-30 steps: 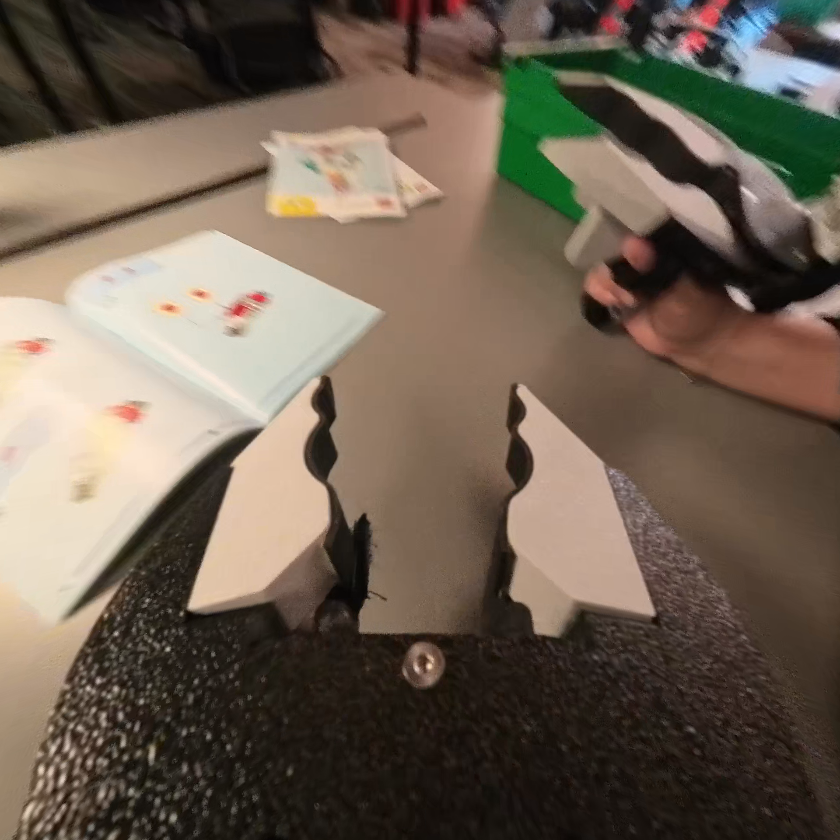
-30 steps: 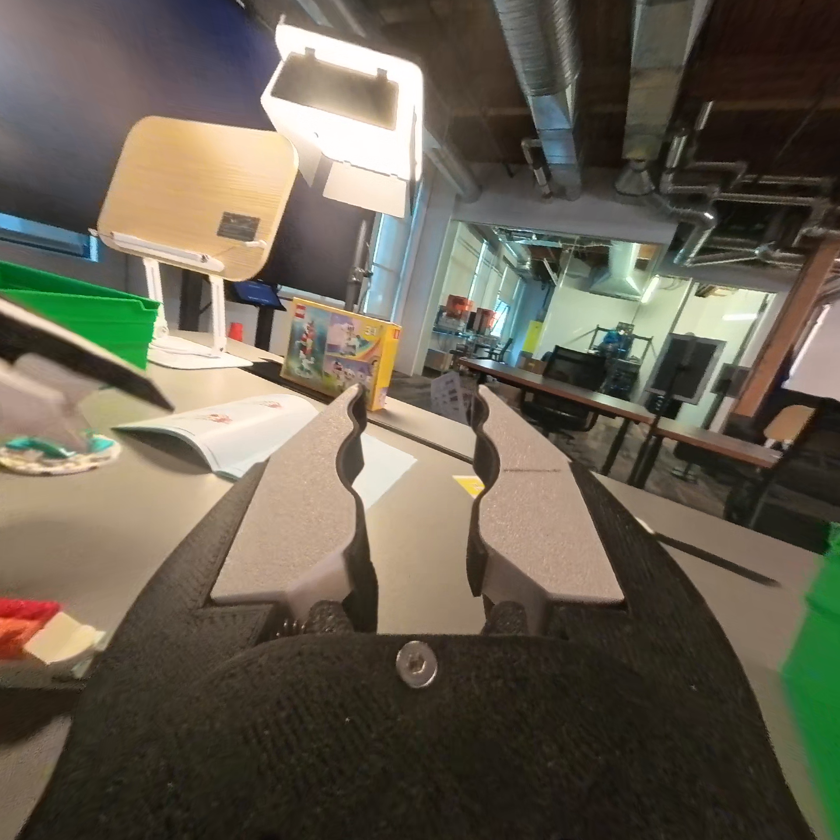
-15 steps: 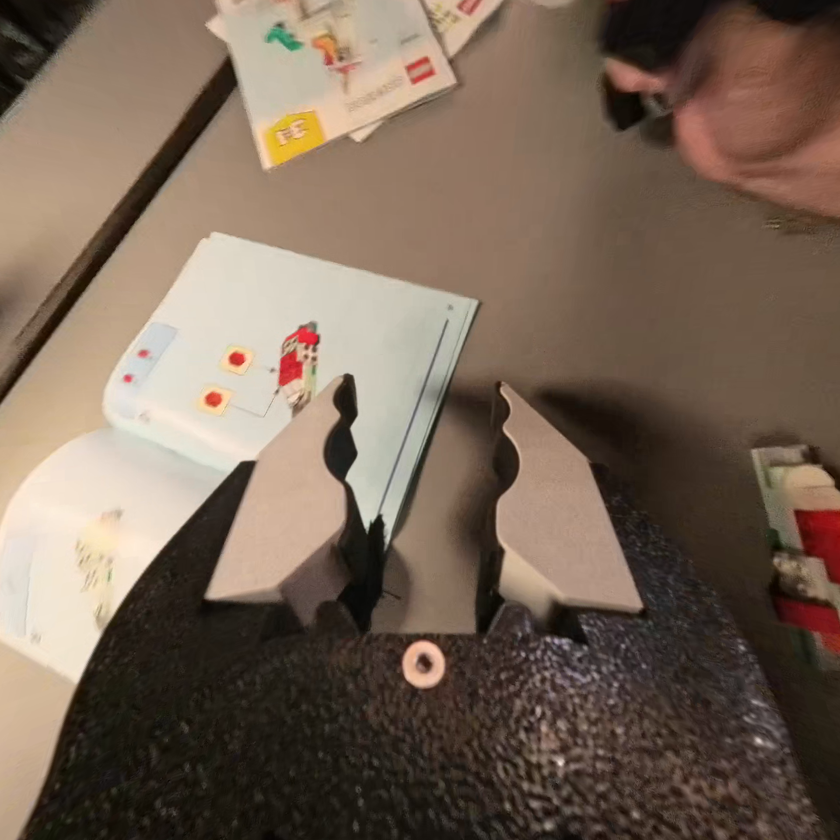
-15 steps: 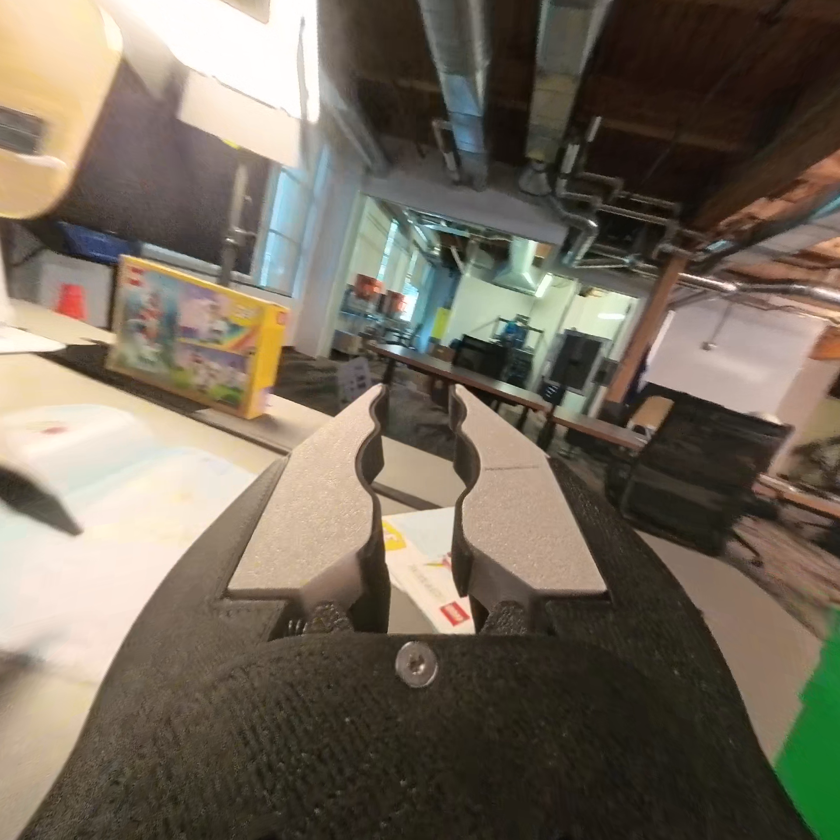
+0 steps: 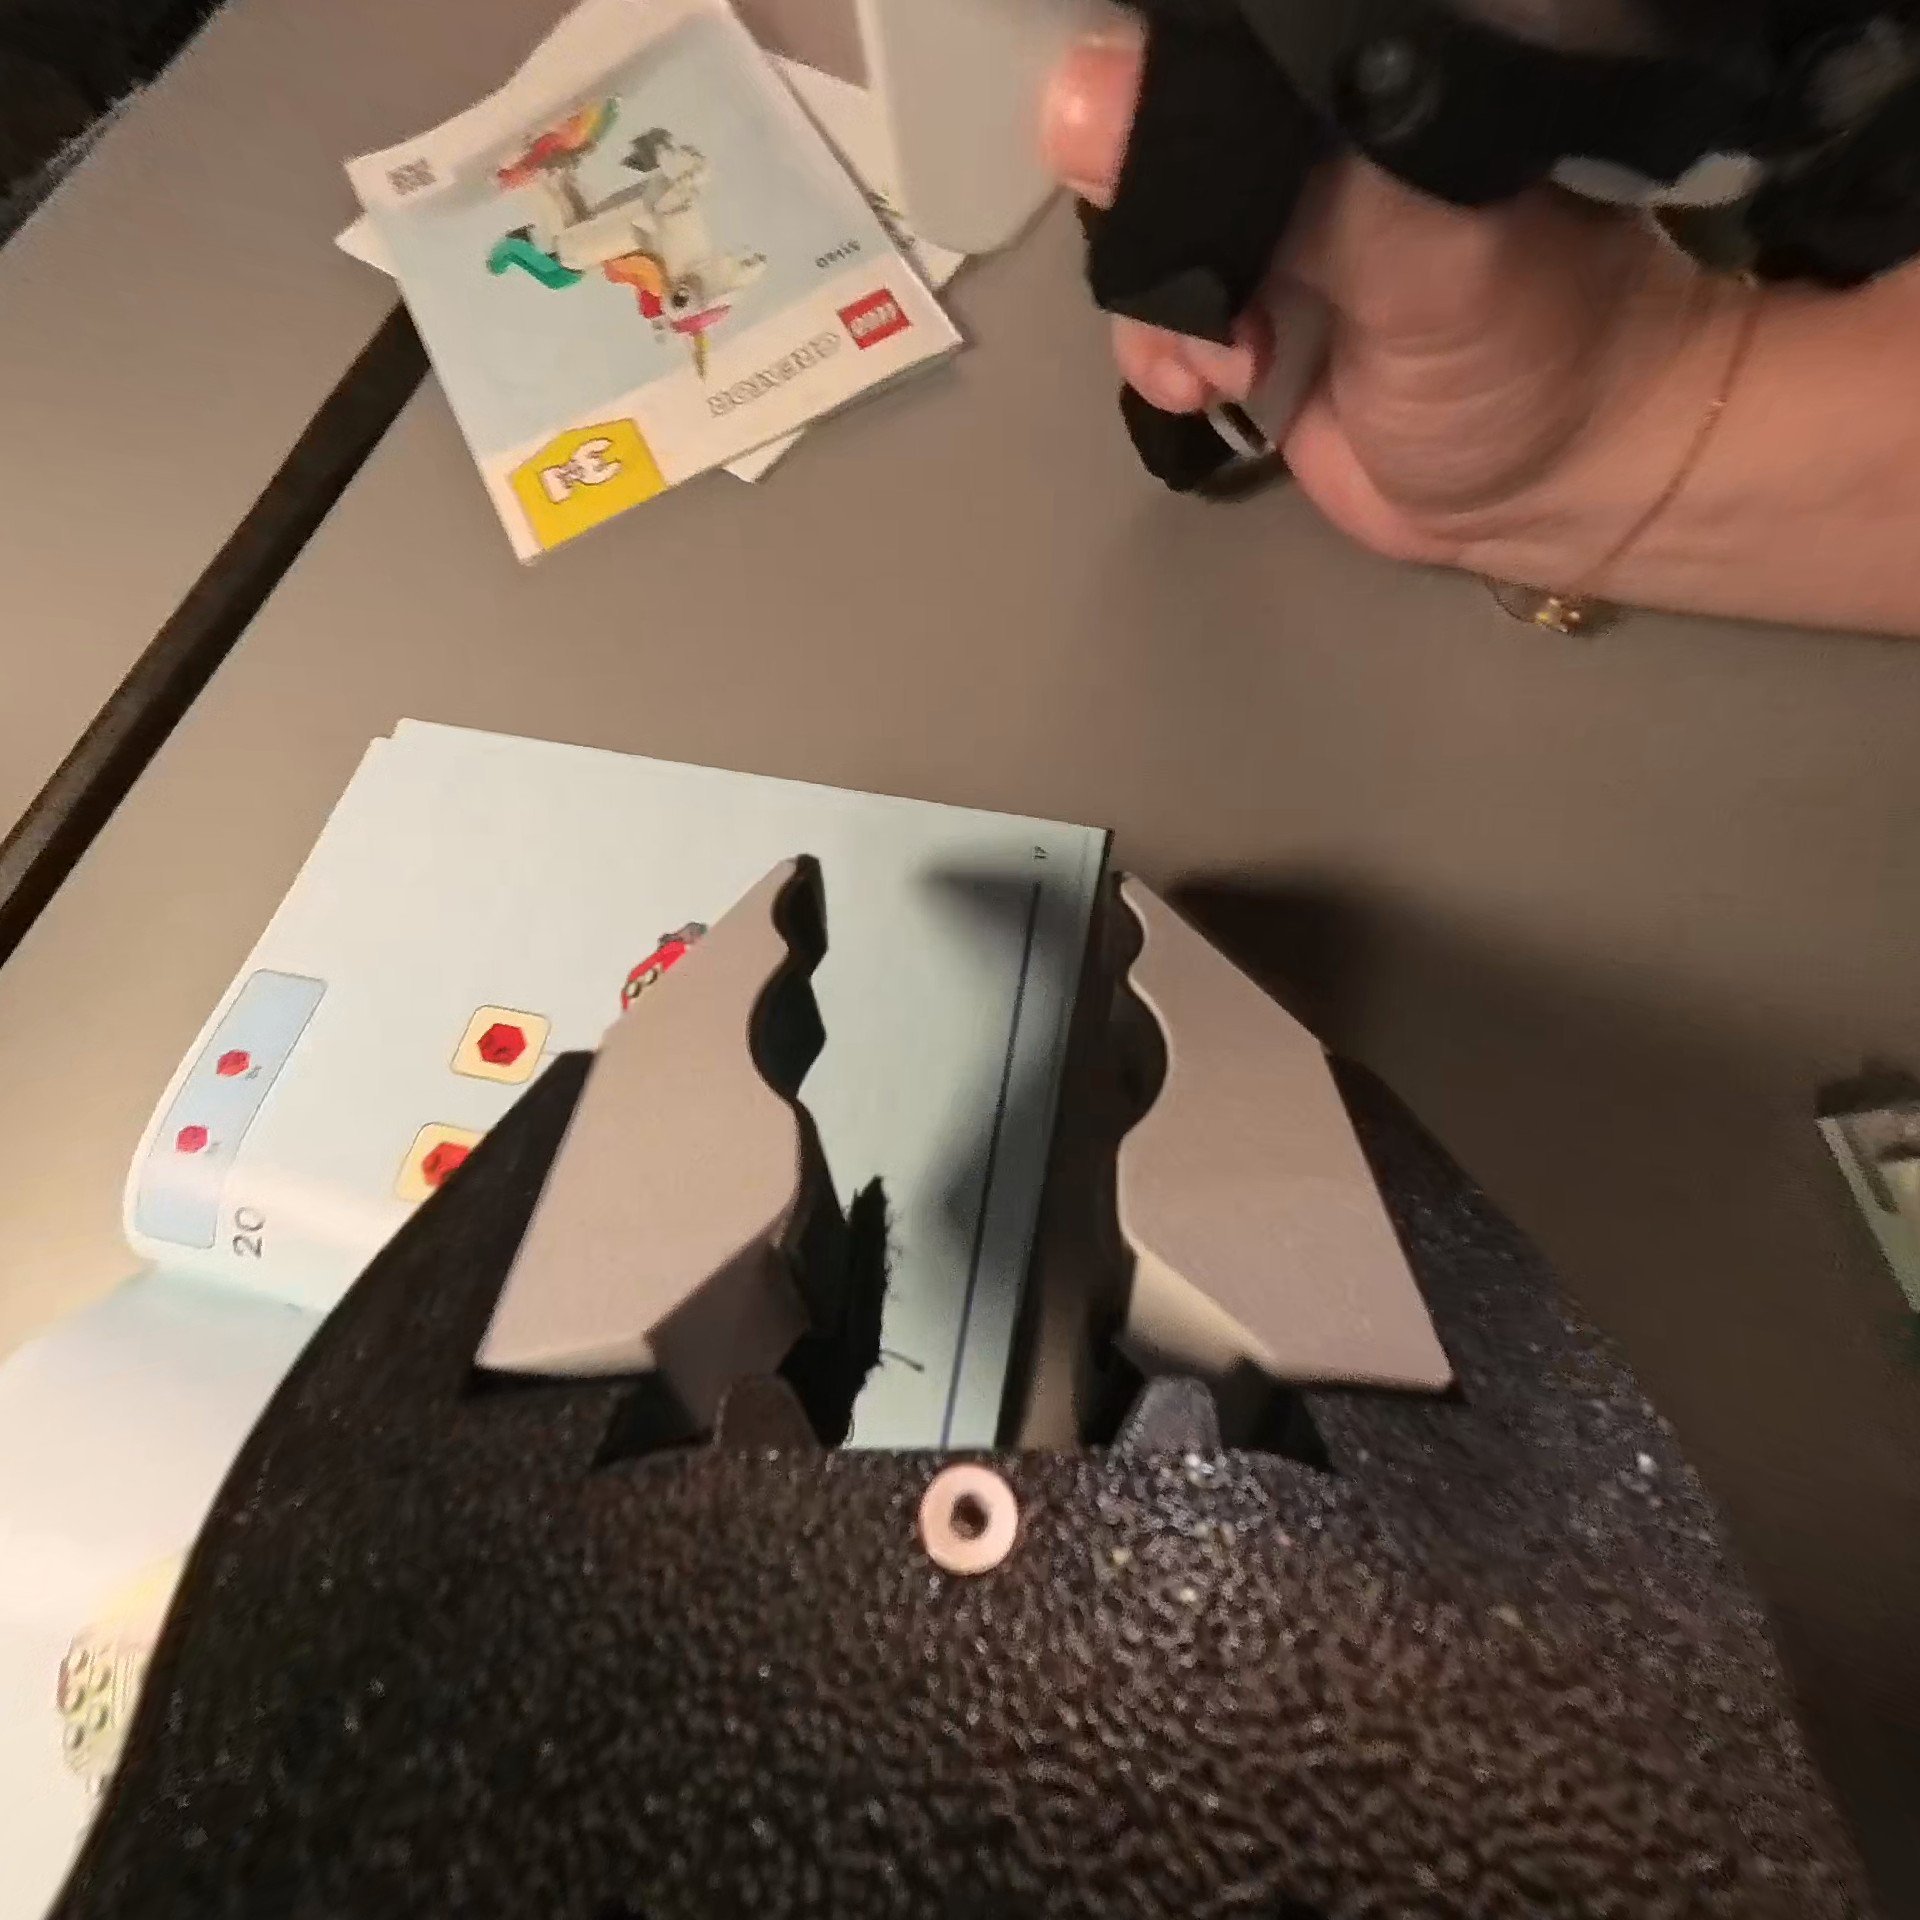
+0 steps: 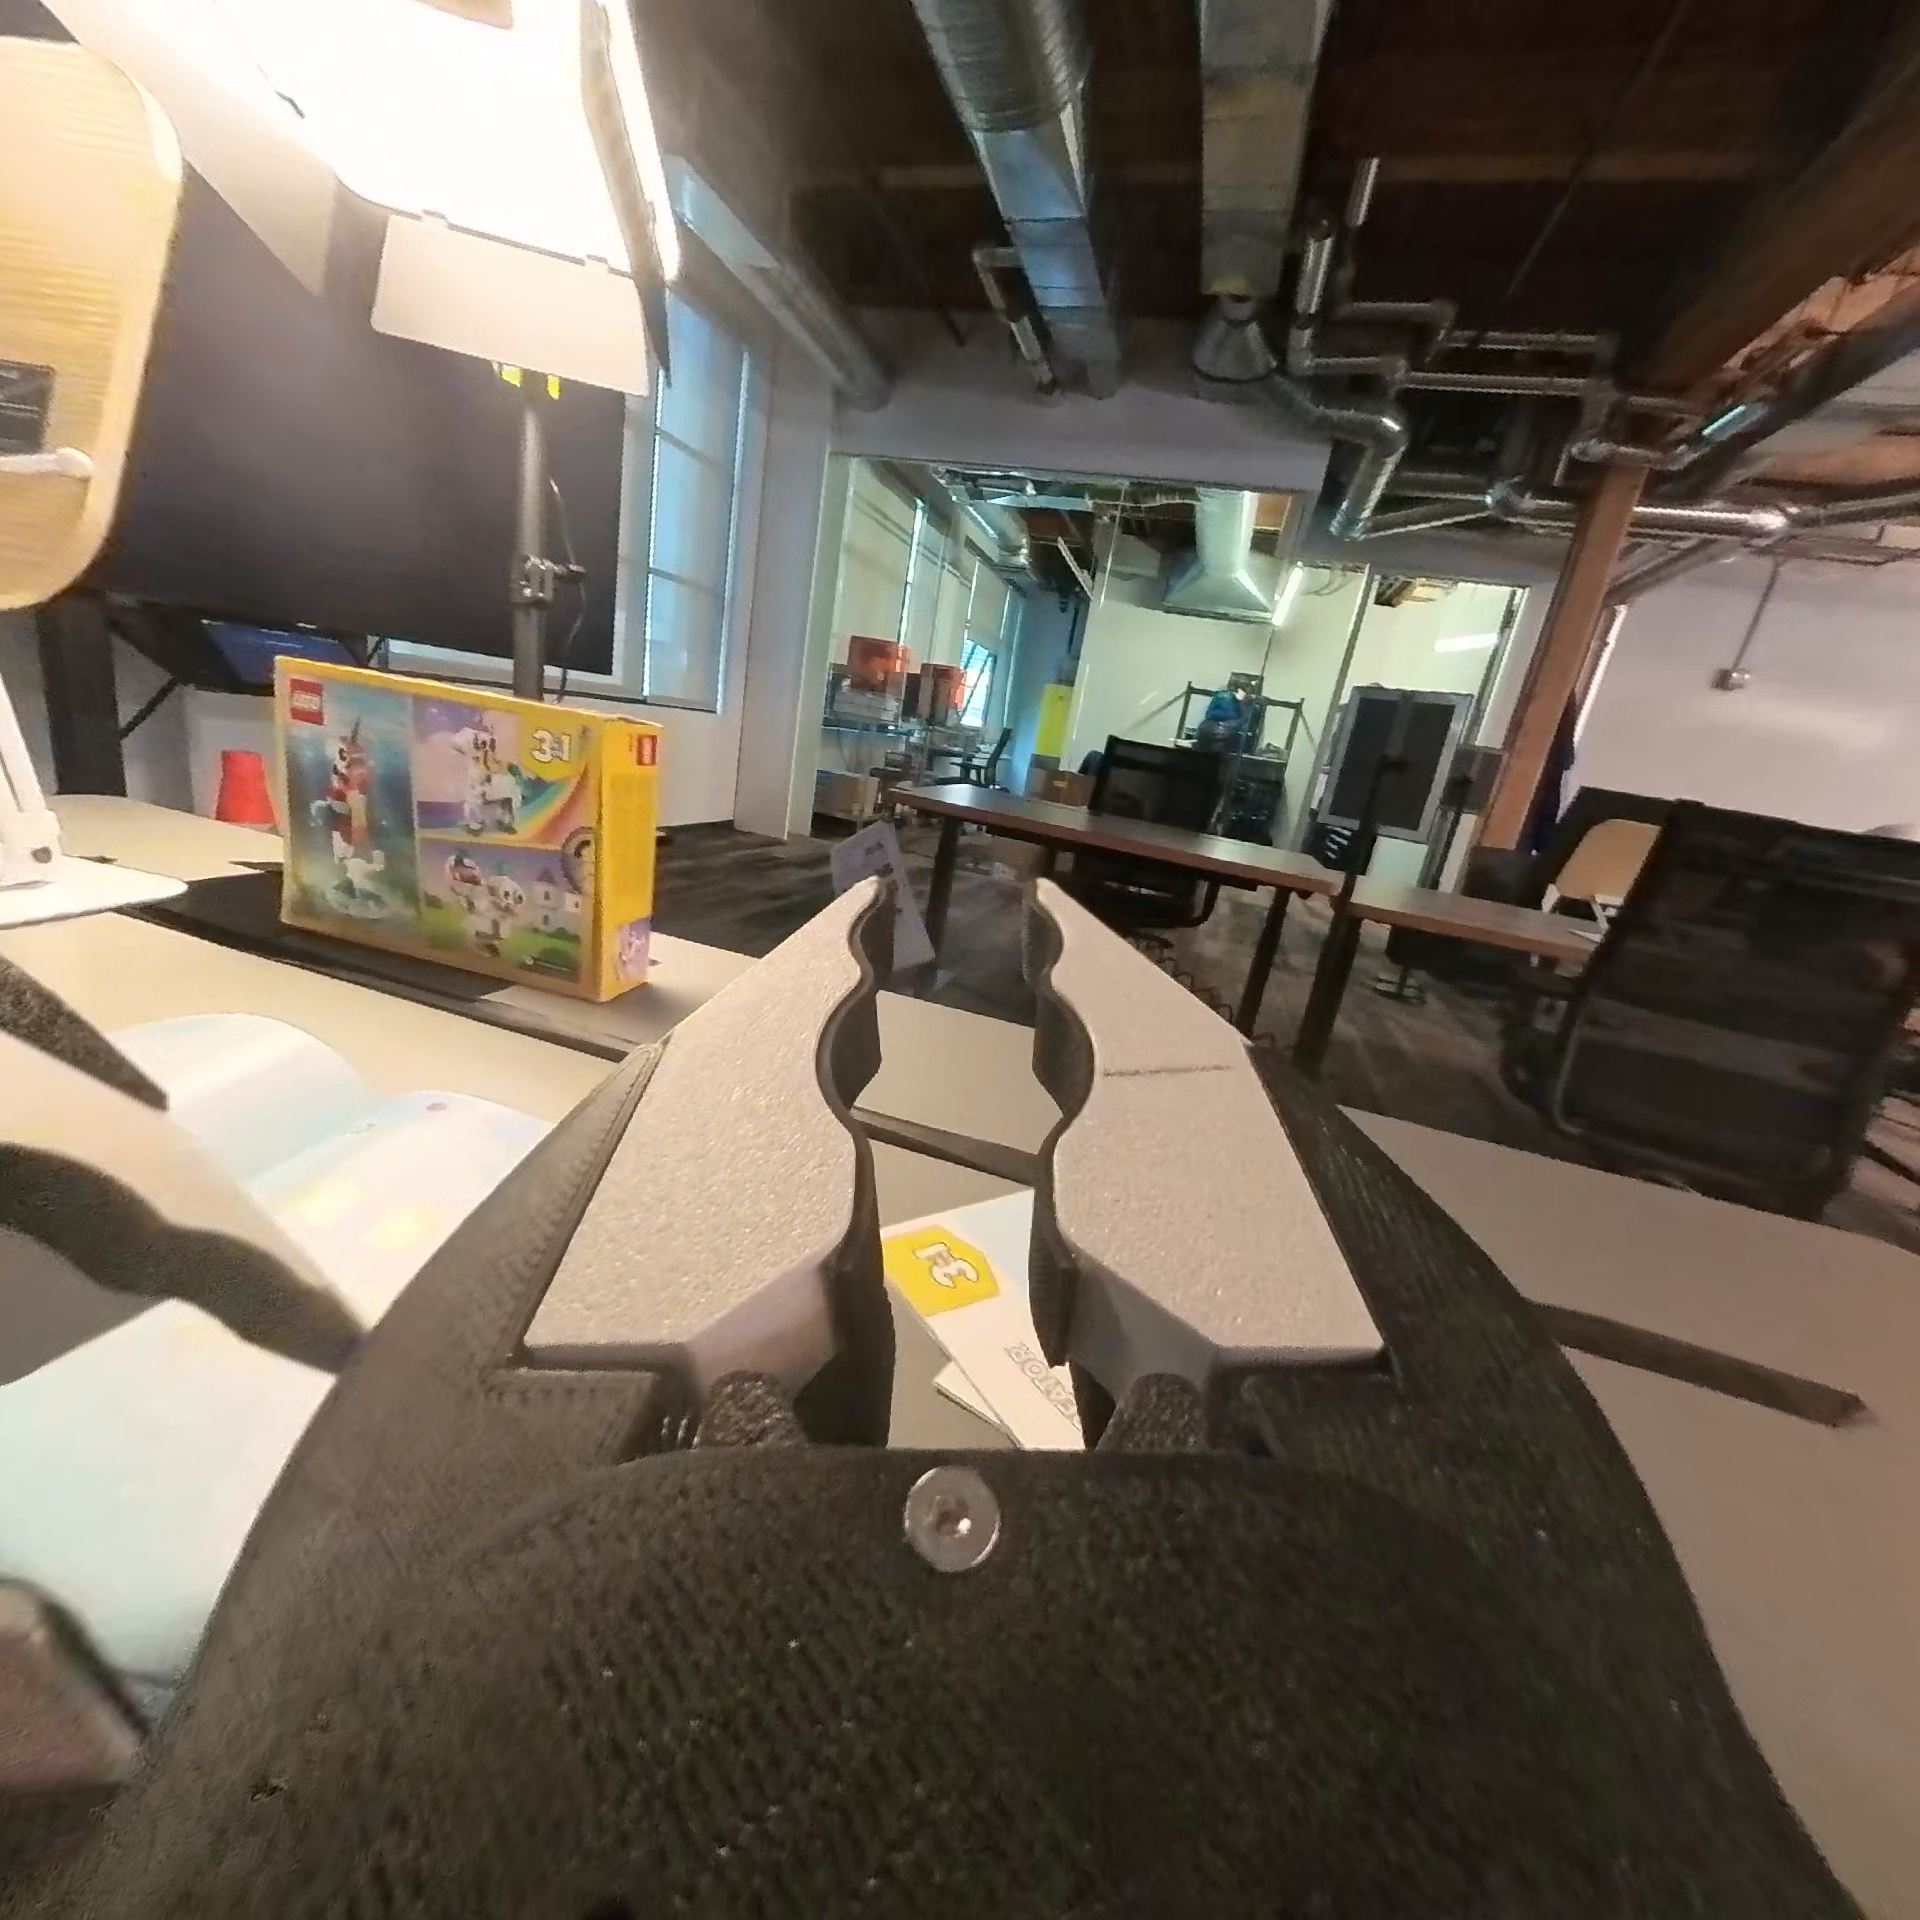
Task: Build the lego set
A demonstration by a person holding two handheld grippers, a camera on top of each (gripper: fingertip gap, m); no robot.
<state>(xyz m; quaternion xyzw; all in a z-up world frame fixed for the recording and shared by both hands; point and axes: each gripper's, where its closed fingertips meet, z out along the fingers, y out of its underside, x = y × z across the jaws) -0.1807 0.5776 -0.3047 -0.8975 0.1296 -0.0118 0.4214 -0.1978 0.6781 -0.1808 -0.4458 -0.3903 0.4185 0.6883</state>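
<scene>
My open instruction booklet (image 5: 582, 935) lies flat on the near left. A closed booklet (image 5: 665, 301) lies beyond it. The yellow set box (image 6: 457, 831) stands upright far left.

Printed writing on open booklet (image 5: 582, 935), closed booklets (image 5: 665, 301), box (image 6: 468, 842)

One open instruction booklet (image 5: 582, 935) at centre left, two closed booklets (image 5: 665, 301) stacked upper left, one yellow set box (image 6: 457, 842), two tongs.
</scene>
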